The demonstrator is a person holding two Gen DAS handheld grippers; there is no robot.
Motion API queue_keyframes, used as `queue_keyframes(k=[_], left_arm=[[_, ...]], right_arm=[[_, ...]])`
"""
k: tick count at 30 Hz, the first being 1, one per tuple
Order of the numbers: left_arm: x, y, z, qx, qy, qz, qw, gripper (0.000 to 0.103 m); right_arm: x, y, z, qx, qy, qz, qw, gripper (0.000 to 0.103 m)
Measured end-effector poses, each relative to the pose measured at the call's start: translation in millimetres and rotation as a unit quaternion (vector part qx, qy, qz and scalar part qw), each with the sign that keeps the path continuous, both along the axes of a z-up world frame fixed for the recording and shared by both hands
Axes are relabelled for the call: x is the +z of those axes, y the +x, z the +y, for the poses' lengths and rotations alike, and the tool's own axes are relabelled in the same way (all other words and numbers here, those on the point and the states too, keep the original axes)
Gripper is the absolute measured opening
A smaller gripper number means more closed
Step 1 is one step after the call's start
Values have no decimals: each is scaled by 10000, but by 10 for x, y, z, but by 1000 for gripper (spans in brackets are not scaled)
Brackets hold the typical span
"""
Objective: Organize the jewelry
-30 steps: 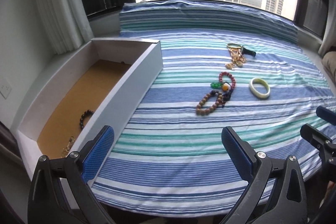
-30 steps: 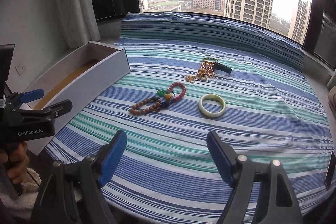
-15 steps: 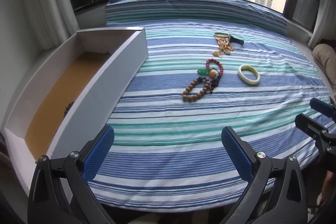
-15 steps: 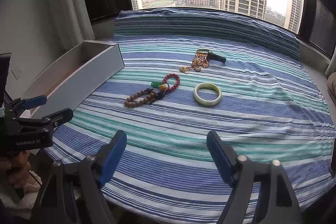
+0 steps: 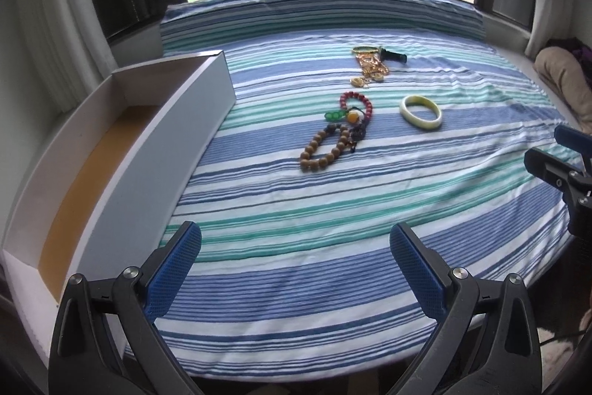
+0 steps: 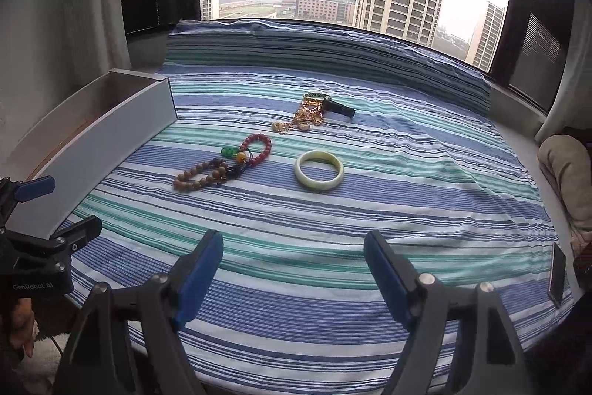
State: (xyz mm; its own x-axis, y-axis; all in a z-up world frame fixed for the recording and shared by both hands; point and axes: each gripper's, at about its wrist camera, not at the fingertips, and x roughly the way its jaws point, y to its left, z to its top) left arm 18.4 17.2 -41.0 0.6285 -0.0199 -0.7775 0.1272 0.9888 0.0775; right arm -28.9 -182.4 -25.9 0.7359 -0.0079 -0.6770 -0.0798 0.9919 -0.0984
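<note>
- We are holding the left gripper [image 5: 296, 265] with jaws spread wide, nothing between the blue pads, low over the near edge of the striped cloth [image 5: 333, 210]
- We are holding the right gripper [image 6: 294, 265] the same way, jaws wide apart and gripping nothing, also over the cloth's near edge
- We are taking the pale jade bangle [image 6: 319, 170] as landmark; it is lying flat on the cloth, apart from the rest
- The red bead bracelet [image 6: 259, 145] is lying just left of the bangle, with a green charm [image 6: 229, 151] at its left side
- The brown wooden bead bracelet [image 6: 201, 176] is lying left of the bangle, nearer us, touching the dark tassel cords by the red one
- The gold chain pile [image 6: 309, 115] is sitting beyond the bangle, against a black-strapped piece [image 6: 338, 109]
- The long white box [image 5: 122, 150] is standing far left of the bangle along the cloth's edge; its brown floor is showing
</note>
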Motion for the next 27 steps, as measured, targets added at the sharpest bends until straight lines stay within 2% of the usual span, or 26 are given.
queue_keyframes(k=[5, 8, 14, 20, 27], left_arm=[[-64, 82, 3, 152, -122, 334, 9993, 102], [-67, 68, -15, 243, 210, 175, 9993, 102], [-45, 85, 47, 213, 3, 187, 9996, 102], [-74, 134, 107, 376, 81, 188, 9991, 102], [-69, 186, 125, 246, -378, 203, 9988, 102]], right_arm=[[-14, 24, -50, -114, -67, -12, 9999, 80], [-33, 35, -74, -171, -114, -6, 9998, 80], [-63, 56, -111, -194, -2, 53, 9998, 80], [-89, 63, -120, -133, 127, 139, 9997, 80], [-148, 80, -140, -79, 238, 259, 9993, 80]])
